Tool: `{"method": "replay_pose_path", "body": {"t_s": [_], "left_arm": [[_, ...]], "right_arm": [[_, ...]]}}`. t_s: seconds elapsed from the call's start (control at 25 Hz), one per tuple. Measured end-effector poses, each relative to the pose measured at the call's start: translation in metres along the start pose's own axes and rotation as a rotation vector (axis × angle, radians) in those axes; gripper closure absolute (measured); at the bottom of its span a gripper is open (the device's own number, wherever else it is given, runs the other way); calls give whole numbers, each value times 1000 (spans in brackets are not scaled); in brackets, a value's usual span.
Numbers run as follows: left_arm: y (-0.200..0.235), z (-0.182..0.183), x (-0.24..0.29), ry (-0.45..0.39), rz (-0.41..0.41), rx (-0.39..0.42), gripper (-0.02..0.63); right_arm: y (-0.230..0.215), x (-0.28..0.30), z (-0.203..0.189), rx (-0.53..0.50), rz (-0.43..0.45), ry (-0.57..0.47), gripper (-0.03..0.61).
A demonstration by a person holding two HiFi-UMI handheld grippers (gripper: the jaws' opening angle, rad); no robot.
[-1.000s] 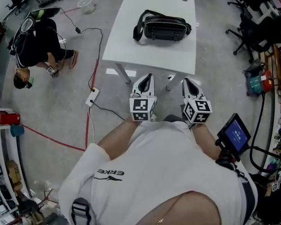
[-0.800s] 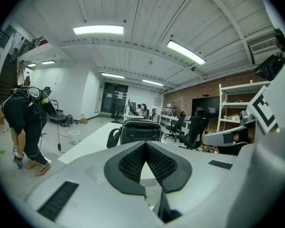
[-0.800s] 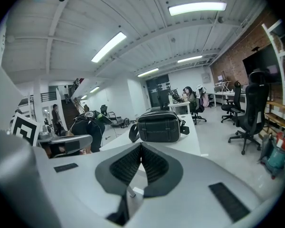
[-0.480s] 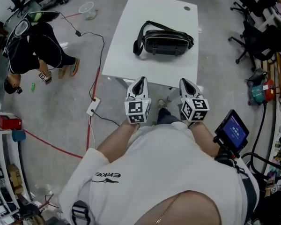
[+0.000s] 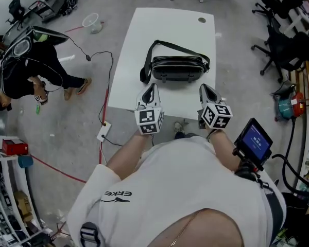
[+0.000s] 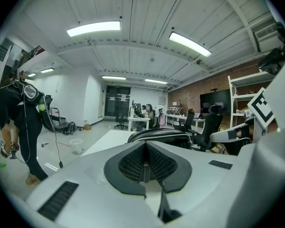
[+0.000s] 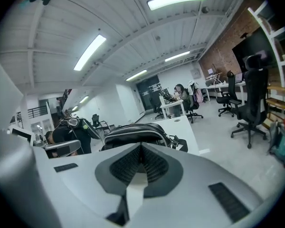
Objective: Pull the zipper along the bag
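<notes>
A black bag (image 5: pixel 177 68) with a long strap (image 5: pixel 146 66) lies across the near half of the white table (image 5: pixel 167 27). Both grippers hover over the table's near edge, just short of the bag and apart from it. My left gripper (image 5: pixel 151 87) points at the bag's left end, and its jaws are pressed together with nothing between them. My right gripper (image 5: pixel 204 88) points at the bag's right end, likewise shut and empty. In the left gripper view the bag (image 6: pixel 157 136) rises just behind the shut gripper (image 6: pixel 145 146). In the right gripper view the bag (image 7: pixel 133 131) sits right beyond the gripper (image 7: pixel 141 147).
A person in black (image 5: pixel 26 66) bends over on the floor at the left. Cables and a power strip (image 5: pixel 104 131) lie left of the table. Office chairs (image 5: pixel 283 40) stand at the right. A small screen (image 5: pixel 253 140) hangs at my right side. A clear bucket (image 5: pixel 91 20) sits far left.
Both grippers have moved forward from in front of the table to over its near edge, closing on the bag. The person at the left has shifted.
</notes>
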State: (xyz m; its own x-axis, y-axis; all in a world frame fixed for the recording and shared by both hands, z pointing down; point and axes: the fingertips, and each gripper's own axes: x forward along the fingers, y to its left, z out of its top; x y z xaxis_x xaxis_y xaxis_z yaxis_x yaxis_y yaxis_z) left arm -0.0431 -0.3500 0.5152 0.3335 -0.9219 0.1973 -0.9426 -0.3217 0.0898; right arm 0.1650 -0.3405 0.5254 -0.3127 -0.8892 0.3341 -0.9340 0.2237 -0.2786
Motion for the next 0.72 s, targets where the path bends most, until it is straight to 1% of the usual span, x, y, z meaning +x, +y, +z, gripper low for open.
{"method": "replay_pose_path", "body": {"t_s": [0.08,0.24,0.28,0.4,0.52,0.56,0.64,0.72], "left_arm": [[3,1,12,11,11,6,609],[-5,-9,81,38,34,18,609],[-4,-10,90,43,40,21,609],[6,-7,89,54,58,28,609],[18,-4,84,56,78,29,609],[21,-3,83,58,84,30,609],[24,-2,84,63,94,36,609],[25,-6,97,71,102,41,610]], "right_arm": [[-13,8,3,36,-12,-1,574],[-77,55,4,111,-29,10,574],[-86,61,3,129,-30,11,574],[-88,60,2,181,-17,-9,572],[-84,60,1,249,23,-35,571],[-82,61,1,273,36,-39,556],[-83,68,-1,316,64,-37,485],[-93,82,-4,348,81,-30,464]]}}
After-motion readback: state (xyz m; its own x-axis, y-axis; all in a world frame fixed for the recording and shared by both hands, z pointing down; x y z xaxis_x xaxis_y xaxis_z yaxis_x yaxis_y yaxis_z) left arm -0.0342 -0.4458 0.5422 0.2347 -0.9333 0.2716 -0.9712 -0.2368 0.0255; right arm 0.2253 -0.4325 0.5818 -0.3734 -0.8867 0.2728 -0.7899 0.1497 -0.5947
